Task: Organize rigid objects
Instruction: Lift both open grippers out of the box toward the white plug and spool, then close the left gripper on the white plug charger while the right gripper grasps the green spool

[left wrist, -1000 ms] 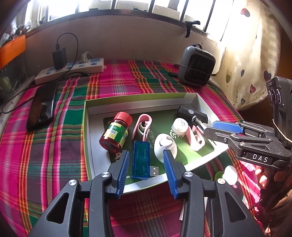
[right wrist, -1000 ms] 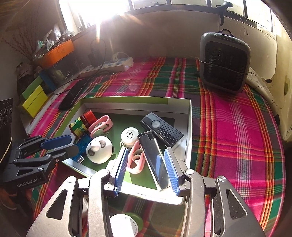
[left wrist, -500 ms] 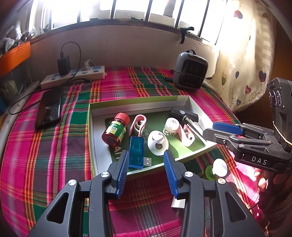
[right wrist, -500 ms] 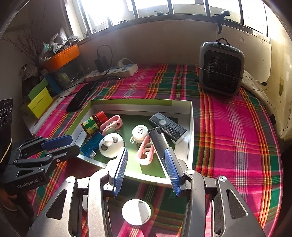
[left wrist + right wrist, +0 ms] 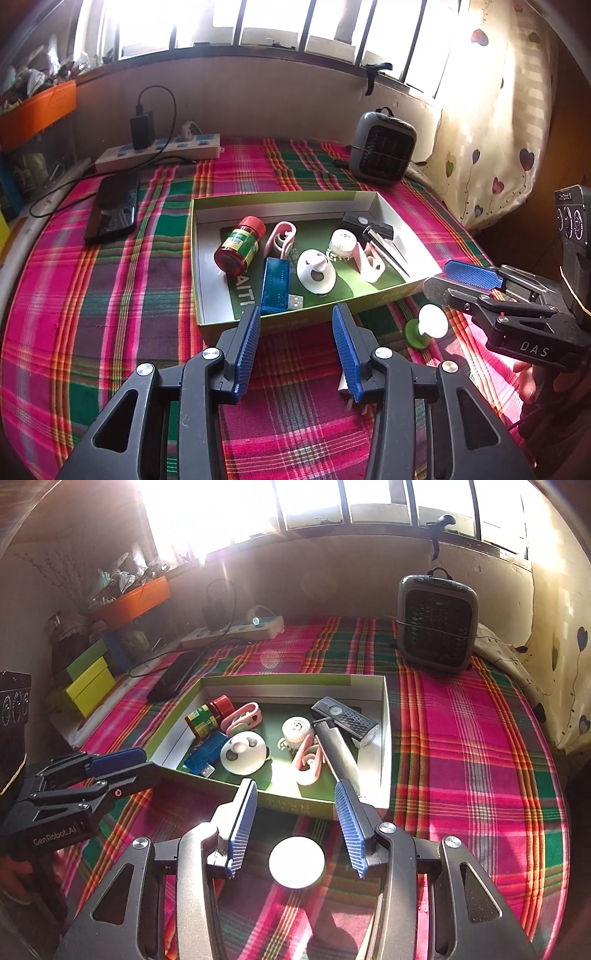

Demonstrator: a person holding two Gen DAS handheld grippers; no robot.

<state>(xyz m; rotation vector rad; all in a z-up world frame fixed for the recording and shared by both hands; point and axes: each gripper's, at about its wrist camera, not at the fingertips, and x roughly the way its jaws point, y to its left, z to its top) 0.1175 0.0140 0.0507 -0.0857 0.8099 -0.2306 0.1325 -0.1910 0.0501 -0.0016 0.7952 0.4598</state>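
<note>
Your box (image 5: 402, 236) sits mid-frame on the plaid cloth (image 5: 110, 295); inside lie a red-capped bottle (image 5: 240, 245), a blue USB stick (image 5: 275, 282), two pink clips (image 5: 281, 236), a white disc (image 5: 316, 271) and a black remote (image 5: 365, 224); your left gripper (image 5: 295, 347) is opening, nothing between its jaws; your right gripper (image 5: 293, 825) is opening over a white round cap (image 5: 296, 862) on the cloth, not pressing it.

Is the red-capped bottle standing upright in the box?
No, the red-capped bottle lies on its side on the floor of the box, its cap pointing toward the far wall.
</note>
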